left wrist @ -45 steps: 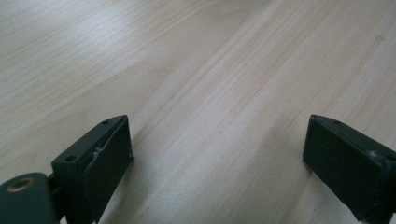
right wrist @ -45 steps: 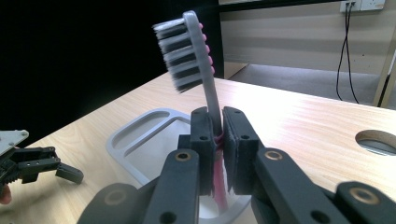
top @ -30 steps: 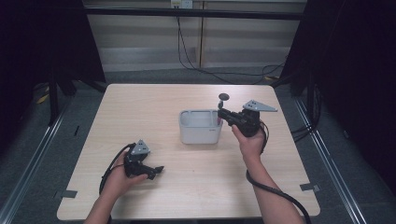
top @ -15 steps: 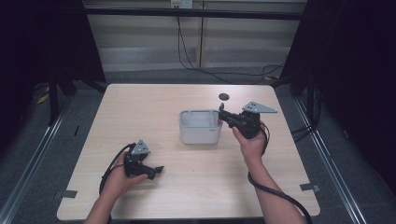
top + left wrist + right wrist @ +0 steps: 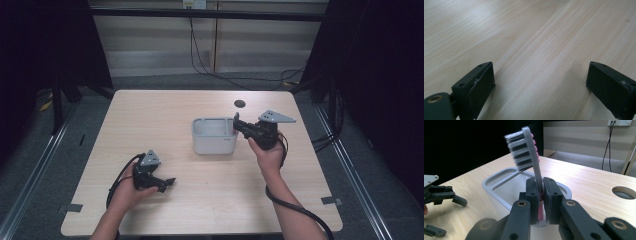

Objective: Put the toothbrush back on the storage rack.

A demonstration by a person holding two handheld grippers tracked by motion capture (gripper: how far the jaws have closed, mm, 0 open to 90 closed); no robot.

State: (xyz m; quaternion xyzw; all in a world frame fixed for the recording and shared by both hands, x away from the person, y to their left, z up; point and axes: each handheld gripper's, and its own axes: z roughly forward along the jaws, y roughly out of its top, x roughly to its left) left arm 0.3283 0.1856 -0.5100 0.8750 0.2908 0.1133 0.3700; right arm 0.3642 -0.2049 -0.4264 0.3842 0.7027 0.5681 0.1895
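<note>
A toothbrush (image 5: 524,147) with a grey and pink handle stands upright, bristles turned left, and my right gripper (image 5: 540,182) is shut on its handle. Its lower end hangs over the near end of a pale grey open container (image 5: 499,176). In the high view the right gripper (image 5: 237,122) sits at the right rim of the container (image 5: 214,147), mid-table. My left gripper (image 5: 167,185) rests low at the table's front left, far from the container. Its jaws stand wide apart over bare wood in the left gripper view (image 5: 540,72), with nothing between them.
The light wooden table (image 5: 150,115) has a round cable hole (image 5: 240,103) behind the container. Dark curtains flank both sides, and cables hang on the wall behind. A cable trails from each gripper toward the front edge.
</note>
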